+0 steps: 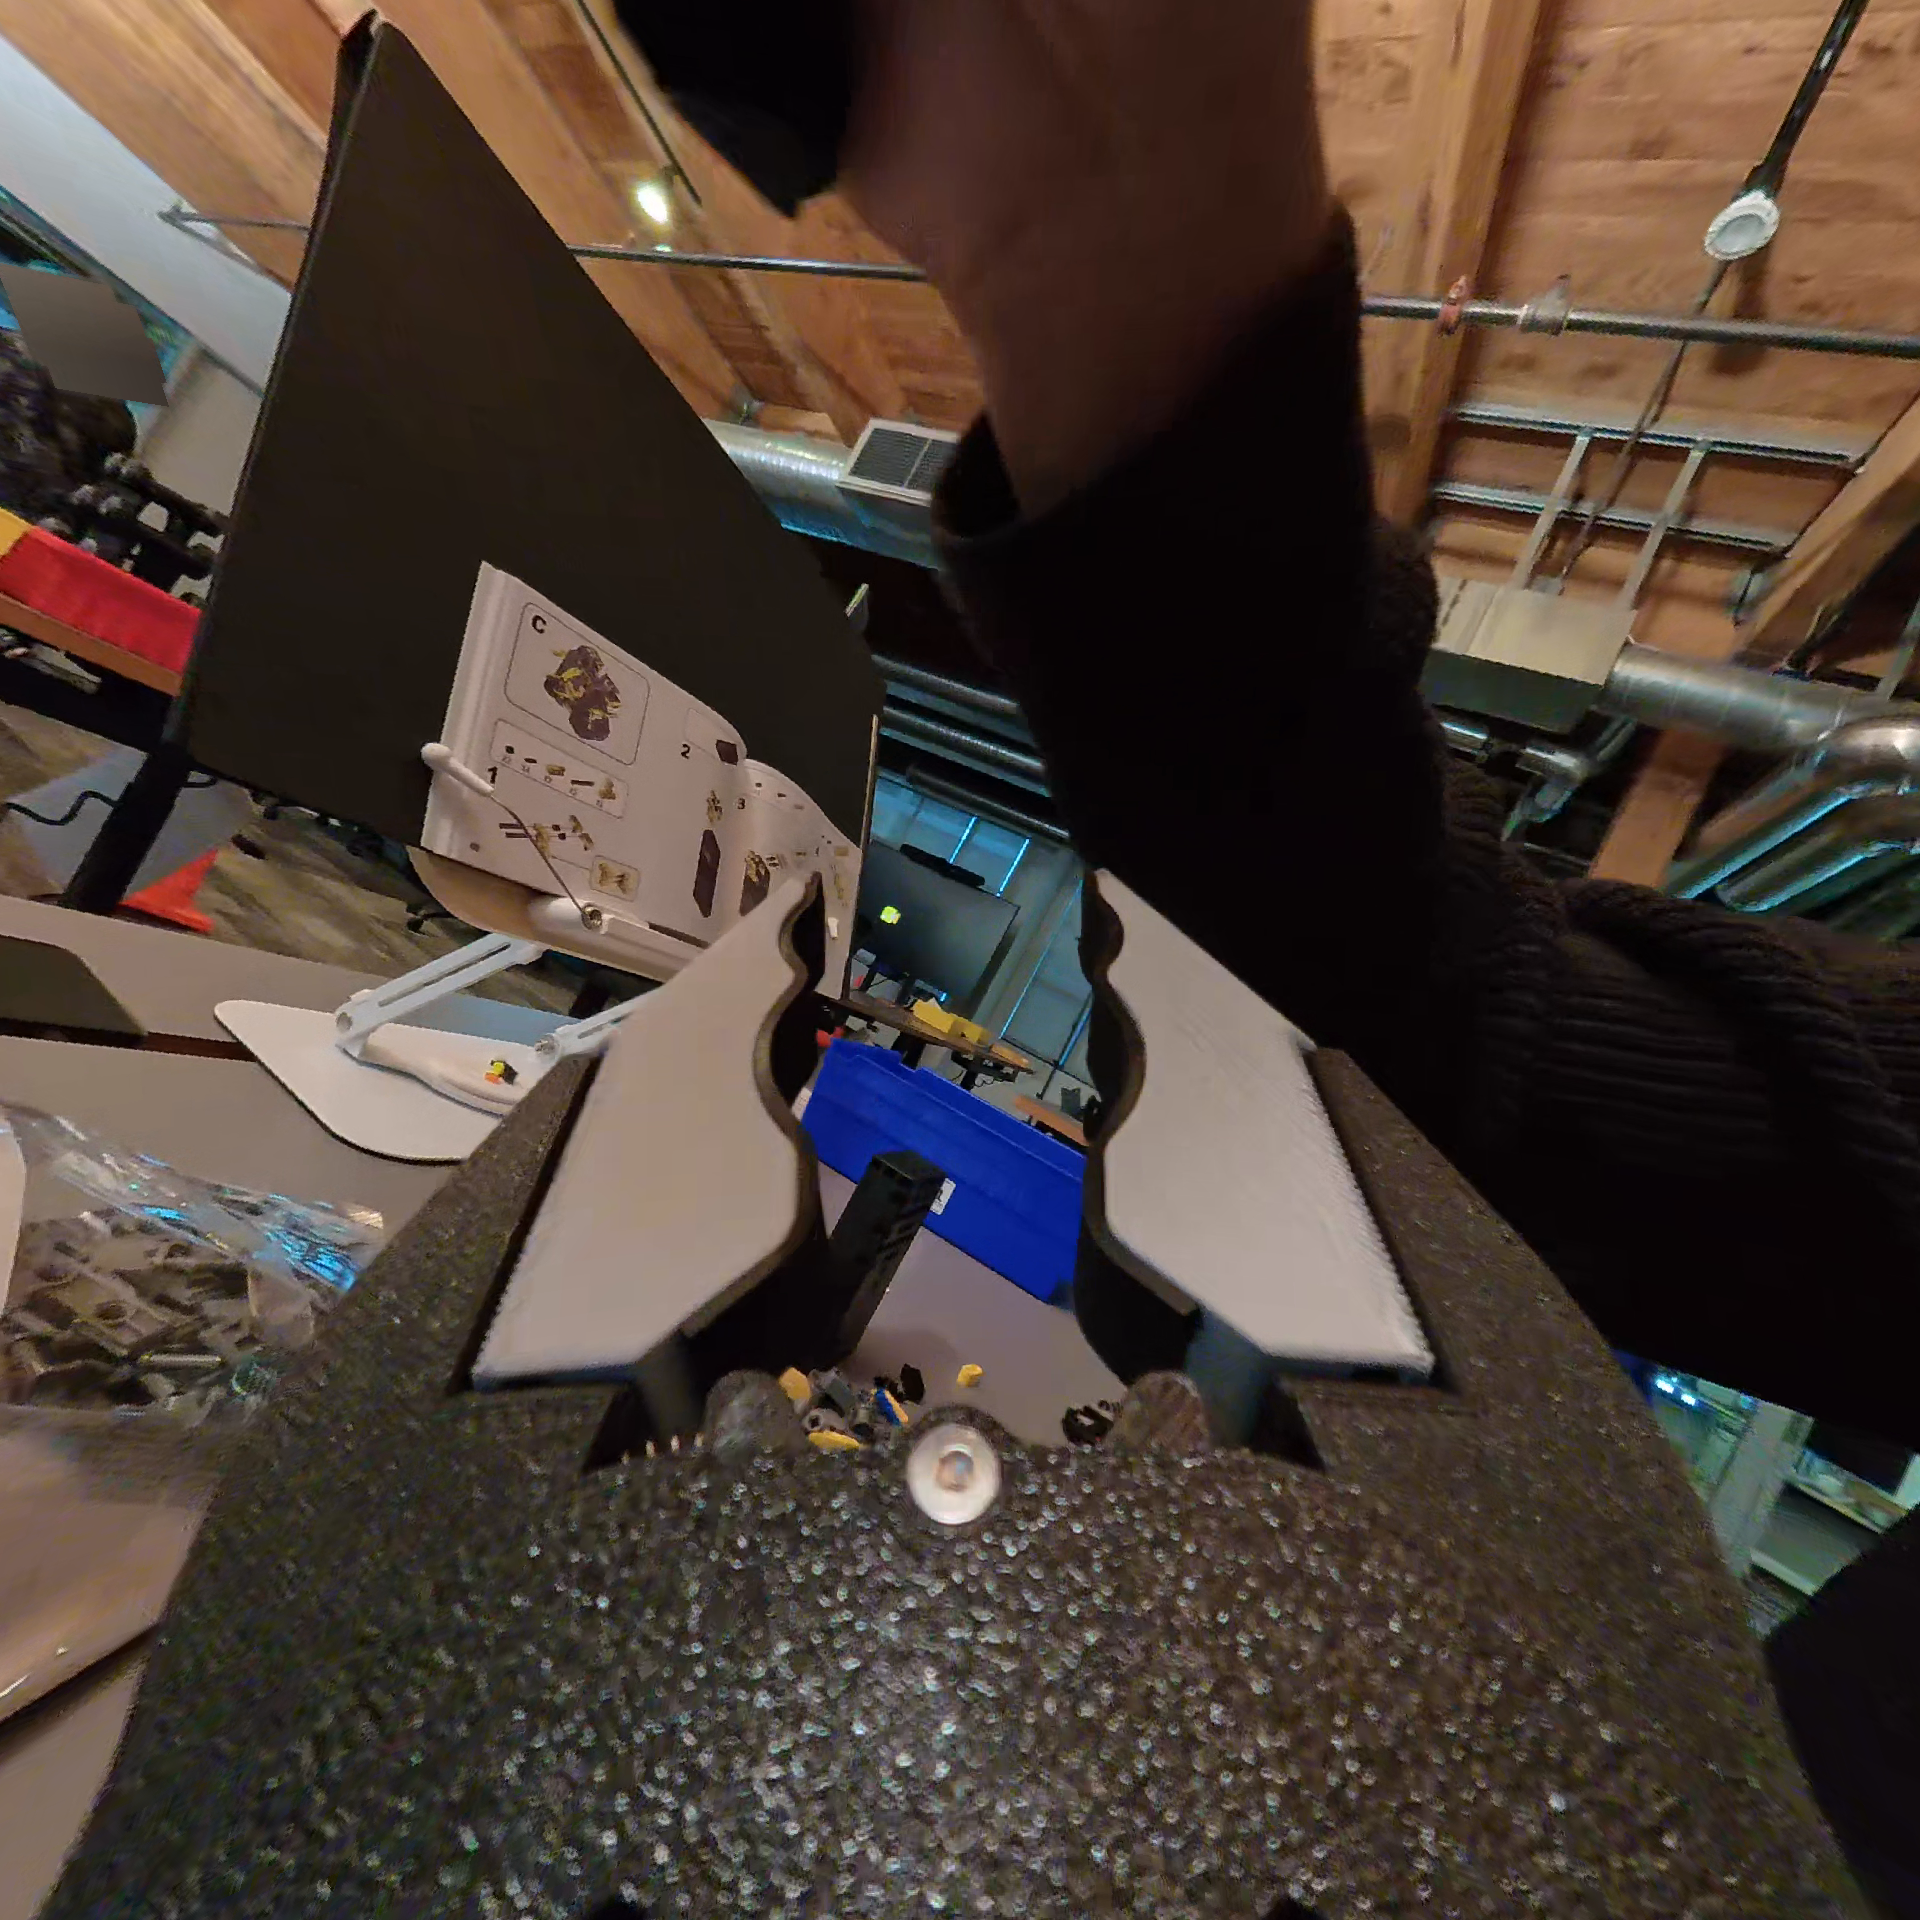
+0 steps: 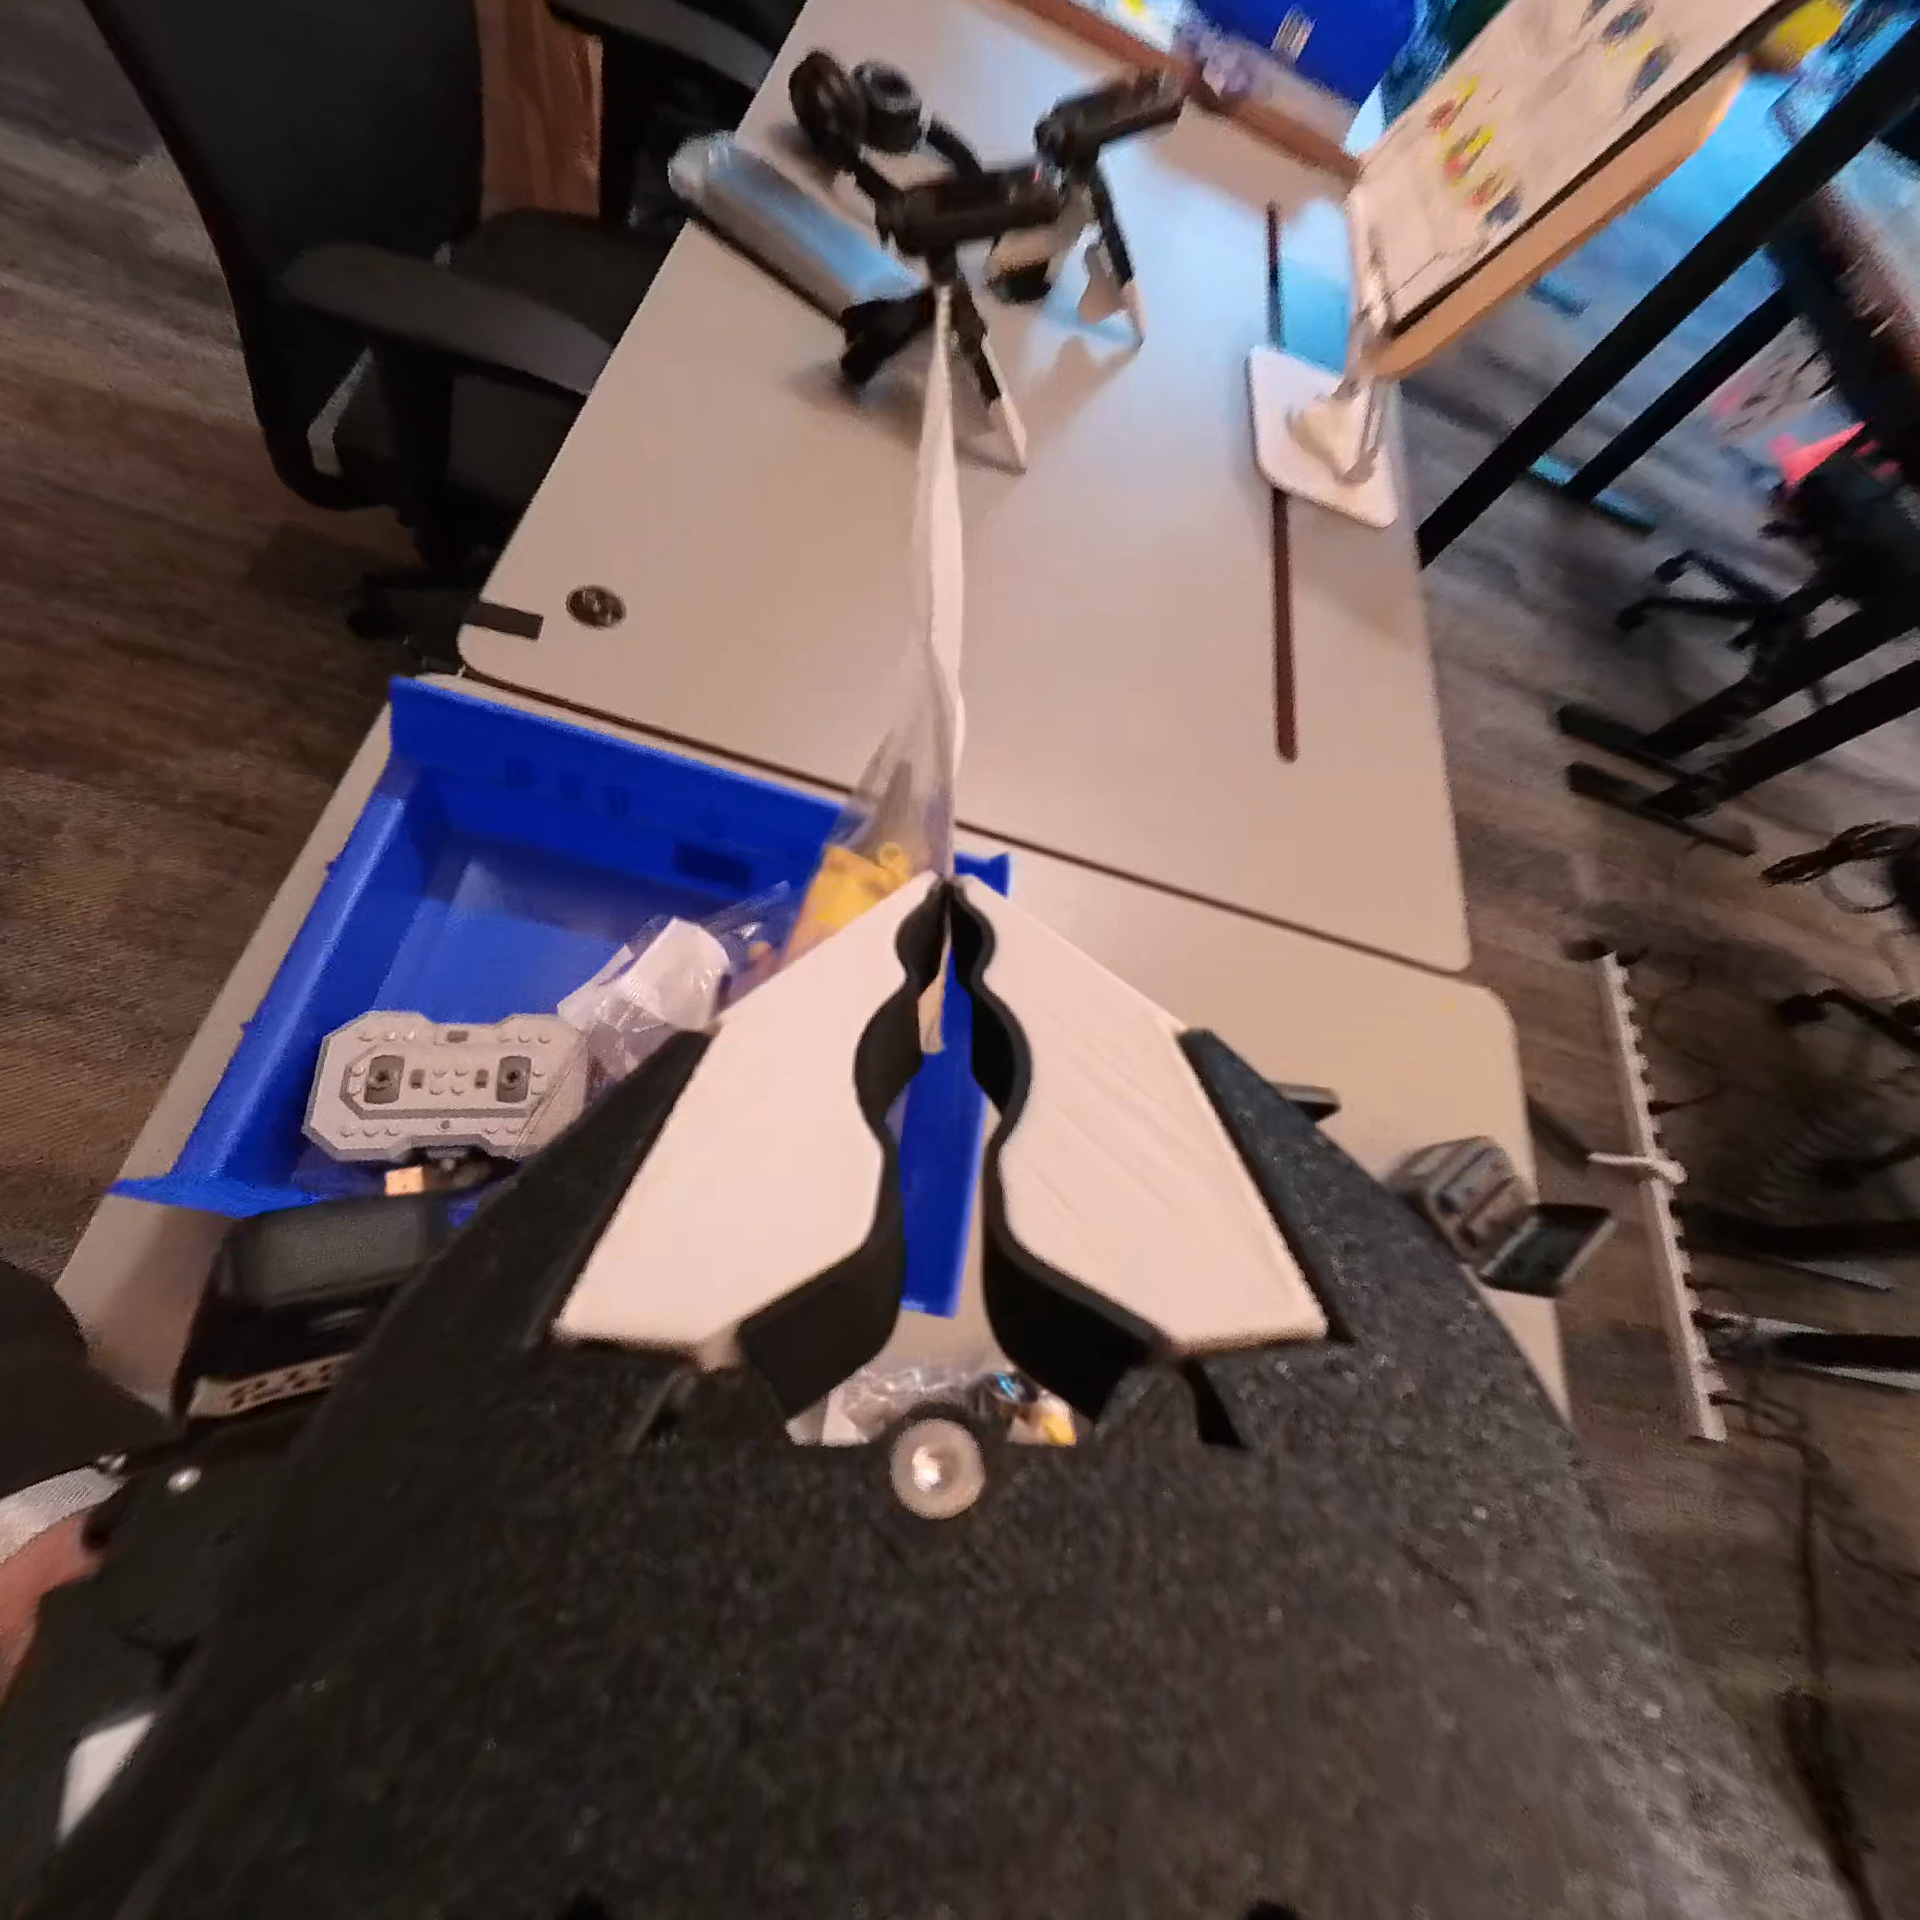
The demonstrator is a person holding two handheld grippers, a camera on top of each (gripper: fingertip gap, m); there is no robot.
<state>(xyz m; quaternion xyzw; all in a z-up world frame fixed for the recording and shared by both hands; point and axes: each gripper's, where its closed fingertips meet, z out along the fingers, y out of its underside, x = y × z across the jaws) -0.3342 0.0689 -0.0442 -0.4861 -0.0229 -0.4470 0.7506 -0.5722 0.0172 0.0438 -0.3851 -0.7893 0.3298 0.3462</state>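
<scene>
Grey laminate desks (image 2: 1122,644) under an exposed timber ceiling with steel pipes and ducting (image 1: 1714,707); dark wood-look floor is seen in the right wrist view.

Left gripper (image 1: 948,935): fingers spread wide, nothing gripped. Grey ridged finger plates with wavy black inner pads, set in a black speckled foam-textured body. Between the fingers, lower down, a black perforated beam (image 1: 883,1236) stands tilted; its base is hidden behind the gripper body. Small loose bricks (image 1: 862,1397), yellow, grey and black, are partly cut off by the body edge. Just beyond lies a blue plastic bin (image 1: 966,1153). A dark knit sleeve (image 1: 1351,883) and blurred hand block much of the upper right. At left, a clear bag of dark parts (image 1: 156,1278), contents hard to resolve. An instruction booklet (image 1: 623,769) is propped on a white hinged stand (image 1: 416,1039), backed by a black panel (image 1: 488,468).

Right gripper (image 2: 948,888): tips pressed together on the thin edge of a clear plastic bag (image 2: 935,582), seen edge-on and motion-blurred, stretching away from the tips; a yellow part (image 2: 857,878) shows through it. The blue bin (image 2: 499,883) sits below and left, holding a grey studded hub-like block (image 2: 447,1081) and a crumpled clear bag (image 2: 655,987). Far-desk black items (image 2: 956,177) are too blurred to identify. An office chair (image 2: 416,312) is partly cropped at left.
</scene>
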